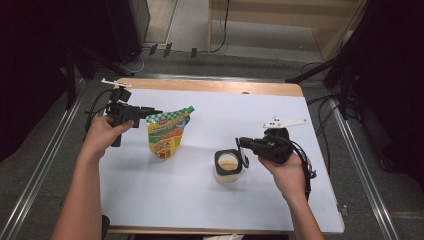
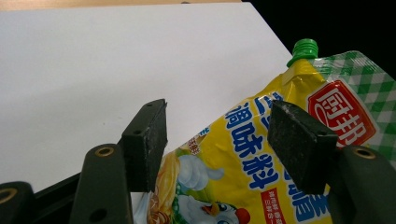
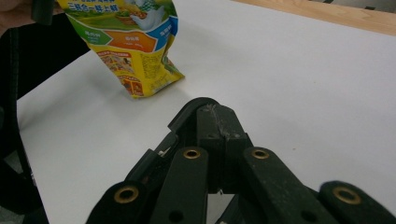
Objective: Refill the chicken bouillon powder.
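The right gripper [image 3: 219, 126] has its jaws pressed together, empty, just beside the jar [image 1: 229, 166] in the high view. At ten o'clock from it, the left gripper [image 2: 219, 140] stands parted around the yellow pouch [image 2: 261, 158], pads not visibly pressing; its view shows the green cap [image 2: 304, 49]. White table [image 1: 210, 200], grey floor beyond.

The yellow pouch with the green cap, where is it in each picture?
High view: pouch left of centre, at the left gripper.
Left gripper view: pouch low and right, between the jaws.
Right gripper view: pouch top left.
Shared landmark: white table.
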The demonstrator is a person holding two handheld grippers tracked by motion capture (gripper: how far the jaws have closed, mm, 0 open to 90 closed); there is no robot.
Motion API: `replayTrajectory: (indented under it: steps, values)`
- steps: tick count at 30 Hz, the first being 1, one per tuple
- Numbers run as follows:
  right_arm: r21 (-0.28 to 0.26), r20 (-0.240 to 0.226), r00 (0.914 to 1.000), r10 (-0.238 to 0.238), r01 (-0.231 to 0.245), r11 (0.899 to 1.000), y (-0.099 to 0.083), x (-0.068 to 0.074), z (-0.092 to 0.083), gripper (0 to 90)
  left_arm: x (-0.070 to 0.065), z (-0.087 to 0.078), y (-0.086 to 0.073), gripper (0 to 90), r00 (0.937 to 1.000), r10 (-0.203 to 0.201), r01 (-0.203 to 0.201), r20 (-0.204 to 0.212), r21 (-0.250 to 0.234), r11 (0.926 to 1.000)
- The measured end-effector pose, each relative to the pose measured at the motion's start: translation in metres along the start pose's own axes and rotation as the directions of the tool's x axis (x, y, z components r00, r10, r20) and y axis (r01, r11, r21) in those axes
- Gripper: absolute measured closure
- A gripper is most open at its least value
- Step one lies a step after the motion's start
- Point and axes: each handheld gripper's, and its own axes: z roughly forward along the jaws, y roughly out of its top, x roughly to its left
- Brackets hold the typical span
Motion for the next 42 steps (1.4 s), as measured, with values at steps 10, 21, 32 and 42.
replayTrajectory:
  steps: [10,21,32,42]
  values:
    - [0.035,-0.028,0.9992,-0.027,0.028,0.999,-0.003,0.007,0.014,90.0,0.001,0.0,0.0,38.3,0.9999,-0.008,0.008,0.01,-0.002,1.0]
    - [0.078,-0.067,0.9963,-0.055,0.06,0.995,-0.011,0.013,0.031,90.0,0.002,0.001,-0.001,38.3,0.9999,-0.011,0.011,0.008,0.003,0.9999]
    - [0.13,-0.075,0.9939,-0.081,0.09,0.987,-0.018,0.017,0.047,90.0,0.003,0.0,-0.001,38.1,0.9998,-0.019,0.019,0.008,-0.002,0.9998]
    - [0.112,-0.06,0.9945,-0.086,0.092,0.989,-0.016,0.015,0.042,86.1,0.003,0.002,-0.002,38.0,0.9999,-0.015,0.015,0.007,0.008,0.9999]
